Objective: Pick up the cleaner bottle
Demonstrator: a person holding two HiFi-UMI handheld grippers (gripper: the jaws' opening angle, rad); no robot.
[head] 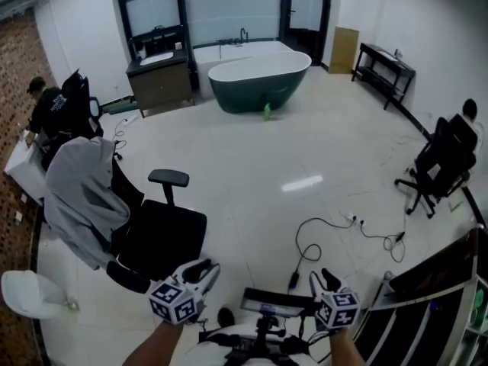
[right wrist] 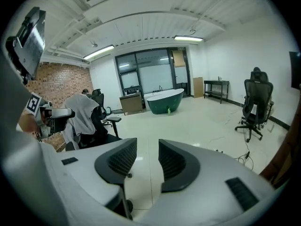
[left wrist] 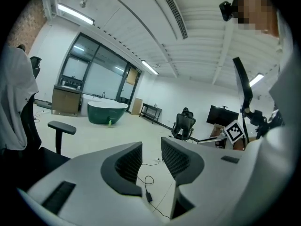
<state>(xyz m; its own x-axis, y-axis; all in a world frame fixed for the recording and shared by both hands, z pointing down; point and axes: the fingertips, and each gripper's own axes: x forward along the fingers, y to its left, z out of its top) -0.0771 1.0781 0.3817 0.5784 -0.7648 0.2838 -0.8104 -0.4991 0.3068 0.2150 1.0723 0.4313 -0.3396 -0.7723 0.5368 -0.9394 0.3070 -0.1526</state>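
a pale tiled floor fills the room. at its far side stands a dark green bathtub, with a brown cabinet just beside it on the left and a black side table along the right wall. nearest the person, on the left, is a black office chair with a grey garment draped over its back; its armrest juts toward the stretch of floor leading to the tub. a second black chair stands far left beside a seated person, and a third stands far right. black cables loop over the tiles to the right of the way. the cleaner bottle, small and green, stands upright on the floor against the front of the tub, well apart from both grippers.

the left gripper is held low in front of the body. in the left gripper view its jaws are drawn in to a narrow slit with only floor and cable showing through, clamped on nothing. the right gripper is beside it, and in the right gripper view its jaws stand a little apart and empty.

count: one tub, one cabinet, one side table, three chairs, two grippers, one bottle.
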